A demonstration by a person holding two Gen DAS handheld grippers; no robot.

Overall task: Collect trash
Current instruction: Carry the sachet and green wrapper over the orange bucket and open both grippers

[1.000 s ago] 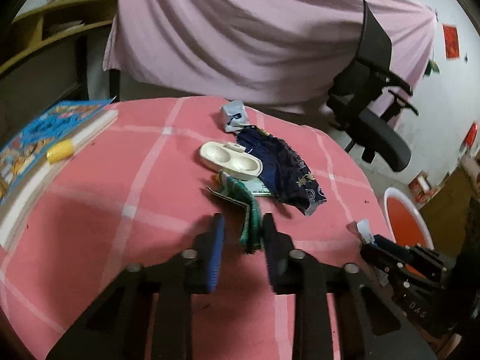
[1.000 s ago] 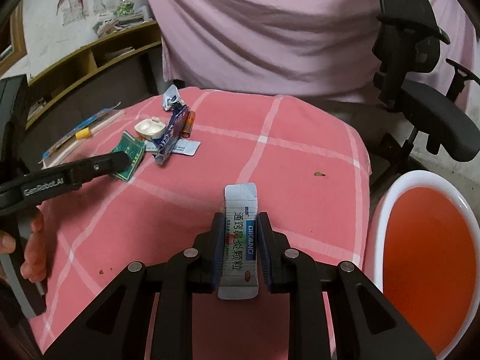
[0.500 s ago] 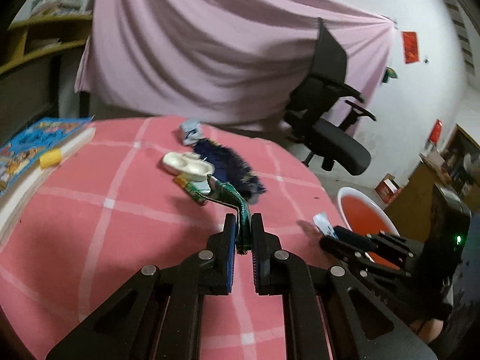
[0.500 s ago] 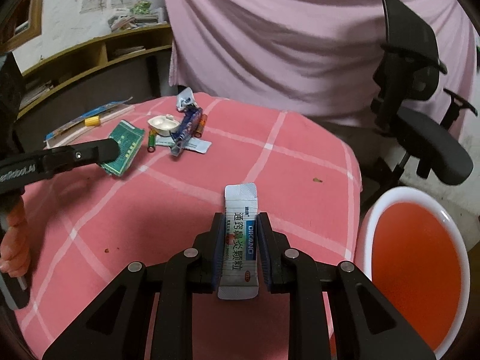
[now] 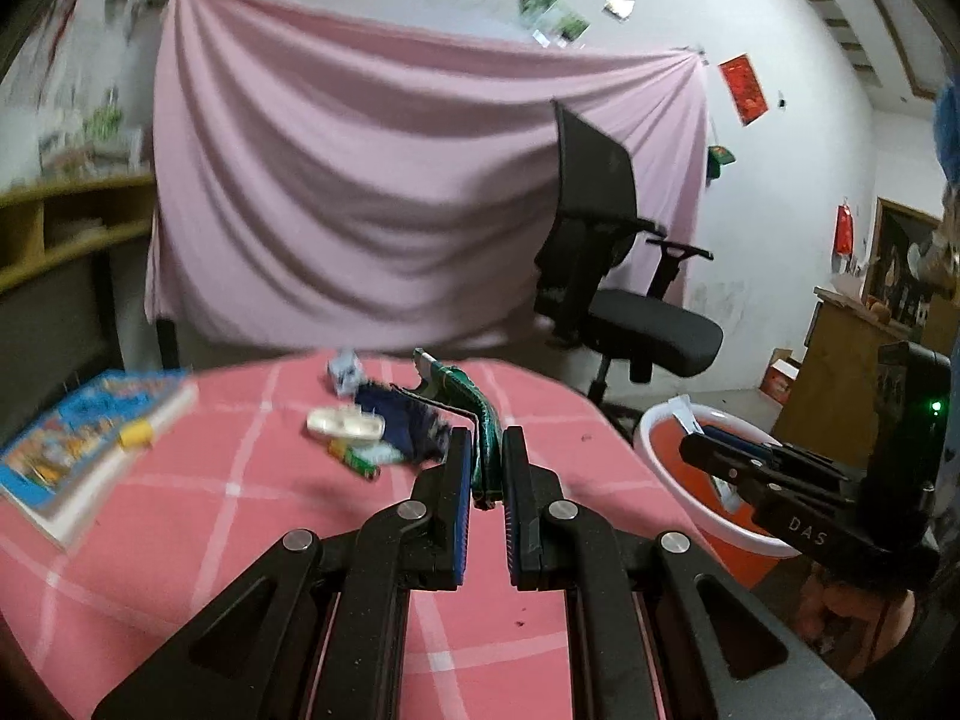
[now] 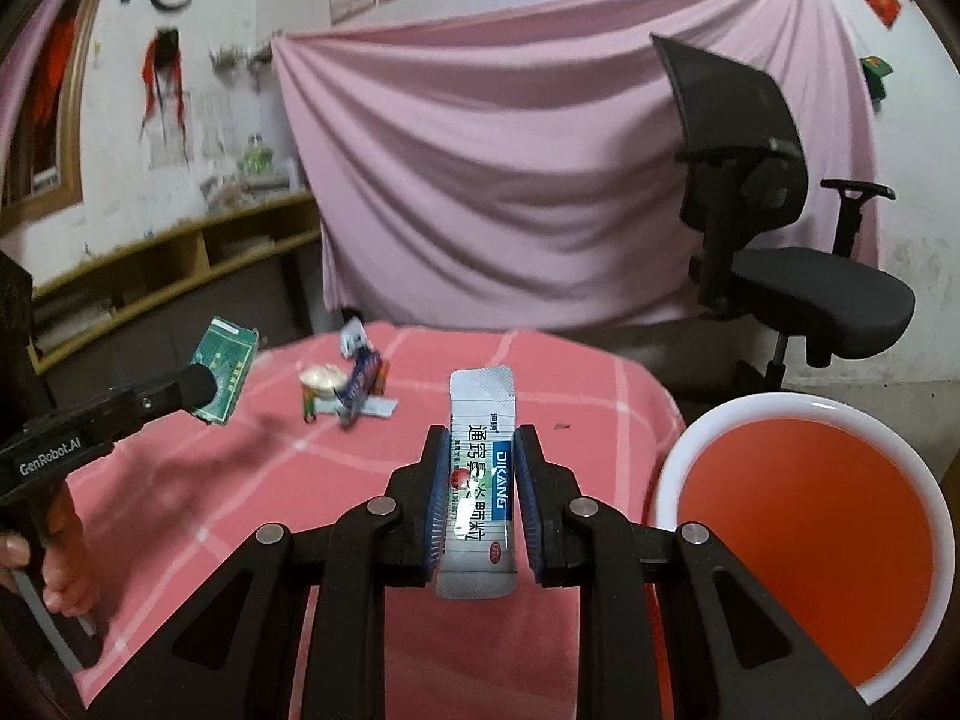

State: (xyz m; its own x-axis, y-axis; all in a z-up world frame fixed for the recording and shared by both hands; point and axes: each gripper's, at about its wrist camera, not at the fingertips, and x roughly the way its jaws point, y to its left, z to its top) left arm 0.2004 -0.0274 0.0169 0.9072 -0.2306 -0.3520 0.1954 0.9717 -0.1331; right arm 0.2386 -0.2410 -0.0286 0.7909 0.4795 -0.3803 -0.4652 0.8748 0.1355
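Pink-checked table [image 6: 540,378], office chair [image 6: 780,228] behind

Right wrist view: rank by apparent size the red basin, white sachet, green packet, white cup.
1. red basin
2. white sachet, but it sits nearest the camera in the right gripper, so its size is inflated
3. green packet
4. white cup

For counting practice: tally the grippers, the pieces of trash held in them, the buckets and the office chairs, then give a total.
Grippers: 2 (left gripper, right gripper)
Held trash: 2 (green packet, white sachet)
Buckets: 1 (bucket)
Office chairs: 1 (office chair)
Total: 6
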